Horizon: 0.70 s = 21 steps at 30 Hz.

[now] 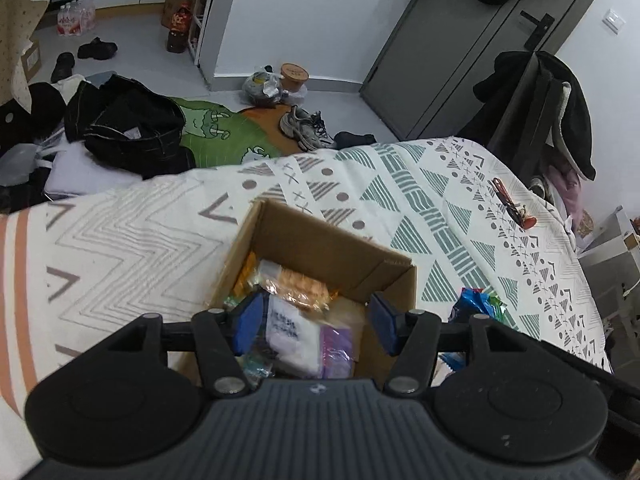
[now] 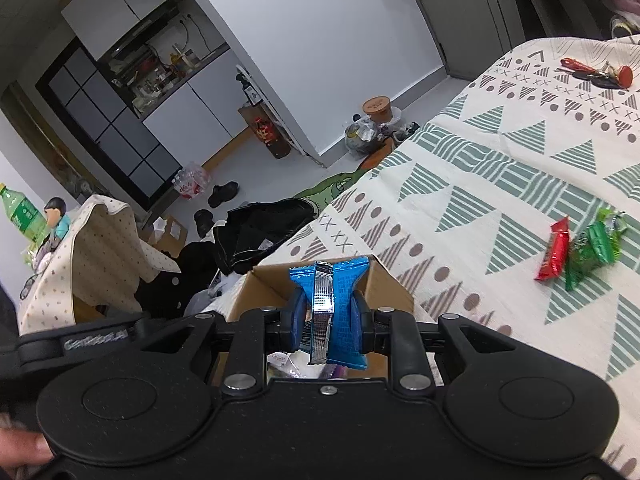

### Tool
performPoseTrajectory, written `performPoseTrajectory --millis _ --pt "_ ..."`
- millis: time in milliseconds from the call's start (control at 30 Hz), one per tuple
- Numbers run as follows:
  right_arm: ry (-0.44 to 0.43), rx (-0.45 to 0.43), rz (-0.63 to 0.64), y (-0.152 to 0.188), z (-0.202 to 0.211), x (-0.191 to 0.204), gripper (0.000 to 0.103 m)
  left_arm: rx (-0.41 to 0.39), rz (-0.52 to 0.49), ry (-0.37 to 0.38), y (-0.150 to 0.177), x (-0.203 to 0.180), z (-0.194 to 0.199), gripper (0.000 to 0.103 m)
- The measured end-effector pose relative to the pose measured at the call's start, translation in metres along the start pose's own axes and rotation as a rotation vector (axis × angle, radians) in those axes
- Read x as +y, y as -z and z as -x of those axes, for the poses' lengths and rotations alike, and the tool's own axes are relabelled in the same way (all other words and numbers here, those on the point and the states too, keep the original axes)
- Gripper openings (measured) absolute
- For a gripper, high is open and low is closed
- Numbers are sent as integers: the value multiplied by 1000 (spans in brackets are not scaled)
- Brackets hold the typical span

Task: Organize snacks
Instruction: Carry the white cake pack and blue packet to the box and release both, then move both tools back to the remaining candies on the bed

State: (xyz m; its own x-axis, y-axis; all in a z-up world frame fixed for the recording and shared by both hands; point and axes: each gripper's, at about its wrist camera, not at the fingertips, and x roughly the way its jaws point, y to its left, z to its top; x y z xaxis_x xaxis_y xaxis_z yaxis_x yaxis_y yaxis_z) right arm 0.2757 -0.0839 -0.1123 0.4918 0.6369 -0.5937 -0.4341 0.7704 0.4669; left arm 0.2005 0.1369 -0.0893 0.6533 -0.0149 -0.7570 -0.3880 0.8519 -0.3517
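An open cardboard box (image 1: 320, 240) sits on the patterned bed cover and holds several snack packets, among them an orange one (image 1: 304, 286) and a white one (image 1: 292, 332). My left gripper (image 1: 316, 320) is open and empty, hovering just above the box. My right gripper (image 2: 328, 312) is shut on a blue snack packet (image 2: 340, 304) and holds it over the same box (image 2: 384, 284). A red packet (image 2: 554, 254) and green packets (image 2: 592, 248) lie loose on the bed cover to the right. Blue and green packets (image 1: 476, 302) lie right of the box in the left wrist view.
The bed cover (image 1: 440, 200) stretches right and back. Keys with a red tag (image 2: 596, 72) lie at its far side. The floor beyond holds black clothes (image 1: 128, 124), shoes (image 1: 304, 126) and bags. A chair draped with dark clothes (image 1: 540, 112) stands at the right.
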Motion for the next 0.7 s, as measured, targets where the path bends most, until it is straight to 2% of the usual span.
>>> performPoseTrajectory --millis 67,167,233,533,700 --pt "-10 6 -2 -3 -5 5 23 -2 5 5 -4 3 4 58" --pt "-18 -3 -2 -5 -8 12 31 -6 2 3 -8 5 10 60" --pt "-6 -13 9 -6 -9 17 57 -7 3 -2 -11 8 13 62" --pt "42 -13 26 -4 22 13 59 -22 10 -28 -21 14 30 81" --pt "59 -17 51 -5 48 7 61 -16 -4 -38 -19 8 41 83"
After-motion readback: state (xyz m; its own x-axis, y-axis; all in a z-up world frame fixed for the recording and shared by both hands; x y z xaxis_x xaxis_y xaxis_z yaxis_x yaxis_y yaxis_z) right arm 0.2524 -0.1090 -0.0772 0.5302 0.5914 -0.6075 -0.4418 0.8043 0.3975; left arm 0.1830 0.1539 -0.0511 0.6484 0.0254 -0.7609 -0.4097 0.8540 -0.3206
